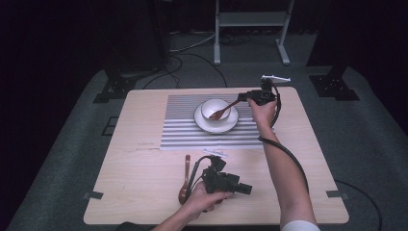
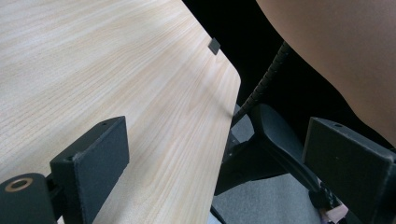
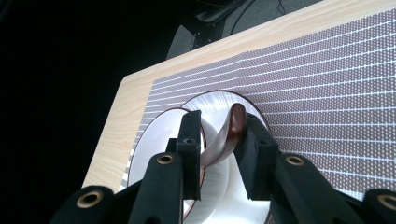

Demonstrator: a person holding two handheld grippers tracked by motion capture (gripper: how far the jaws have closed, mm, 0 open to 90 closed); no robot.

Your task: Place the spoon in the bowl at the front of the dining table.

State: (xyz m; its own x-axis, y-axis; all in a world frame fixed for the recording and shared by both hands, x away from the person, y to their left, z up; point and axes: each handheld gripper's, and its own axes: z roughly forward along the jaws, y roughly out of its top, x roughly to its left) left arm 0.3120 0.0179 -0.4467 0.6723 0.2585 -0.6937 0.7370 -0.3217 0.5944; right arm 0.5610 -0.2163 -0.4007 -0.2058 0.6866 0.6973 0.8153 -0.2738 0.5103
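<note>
Glossy white bowl (image 1: 215, 109) — matt wooden table (image 1: 144, 168).

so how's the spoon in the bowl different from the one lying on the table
The spoon in the bowl leans tilted, handle up over the rim between the right claw's jaws. The spoon on the table lies flat on bare wood by the left hand, off the striped mat. Both are dark brown.

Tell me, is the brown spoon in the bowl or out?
In. The spoon has its scoop end inside the white bowl, and its handle leans out over the rim.
</note>
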